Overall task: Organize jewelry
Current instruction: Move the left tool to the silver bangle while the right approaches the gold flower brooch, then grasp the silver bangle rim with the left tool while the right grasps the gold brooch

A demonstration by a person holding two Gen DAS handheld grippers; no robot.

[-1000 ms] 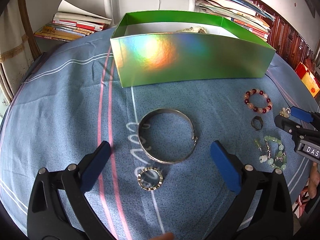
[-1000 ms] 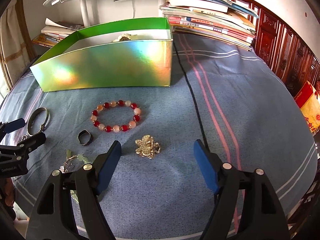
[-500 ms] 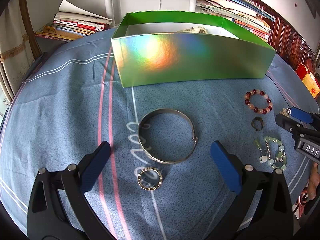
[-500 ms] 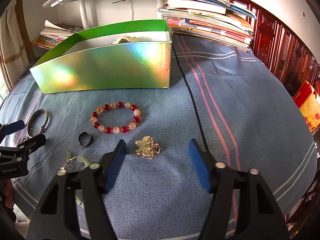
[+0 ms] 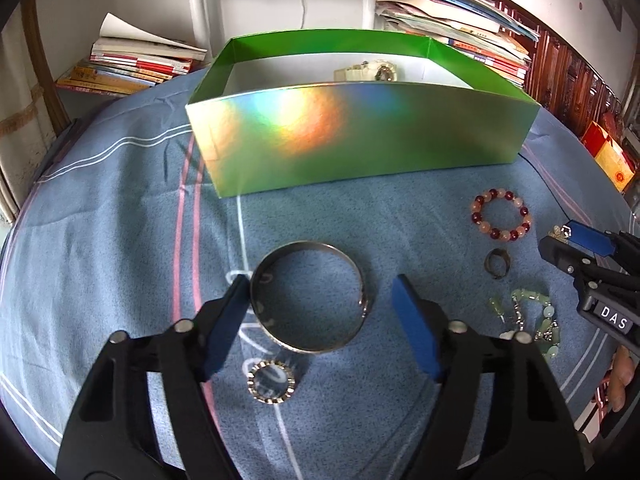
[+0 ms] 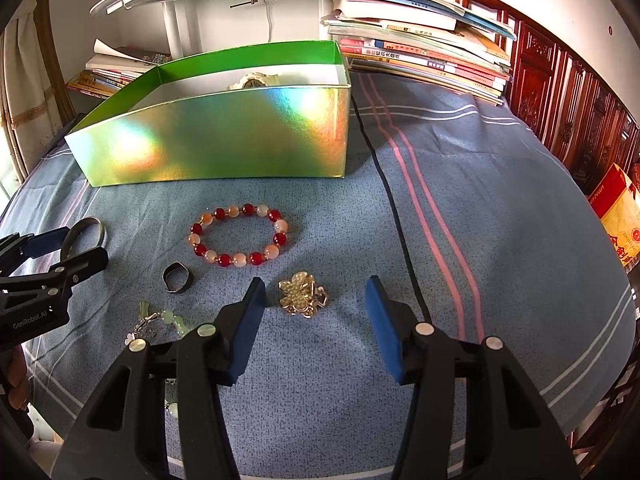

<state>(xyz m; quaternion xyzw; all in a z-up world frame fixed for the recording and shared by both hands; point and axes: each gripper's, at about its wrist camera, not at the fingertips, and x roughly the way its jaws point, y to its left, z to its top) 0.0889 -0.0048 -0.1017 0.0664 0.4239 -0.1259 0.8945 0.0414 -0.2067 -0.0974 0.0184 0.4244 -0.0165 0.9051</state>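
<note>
My left gripper [image 5: 320, 300] is open, its jaws on either side of a silver bangle [image 5: 312, 296] lying on the blue cloth. A small studded ring [image 5: 271, 382] lies just in front of it. My right gripper [image 6: 316, 292] is open around a gold flower brooch [image 6: 302, 294]. A red and pink bead bracelet [image 6: 239, 235], a dark ring [image 6: 178, 277] and a green bead bracelet [image 6: 164, 320] lie to the left of it. The green holographic box [image 5: 360, 136] stands behind, with a pale watch [image 5: 368, 72] inside.
Stacks of books [image 6: 420, 52] lie behind the box at right, more books [image 5: 132, 68] at left. A white lamp post [image 6: 174, 28] rises behind. Dark wooden furniture [image 6: 580, 108] and a red-yellow bag [image 6: 620, 216] stand at the right edge of the table.
Both grippers have moved forward and down and narrowed their jaws: the left now brackets the bangle, the right now brackets the gold brooch.
</note>
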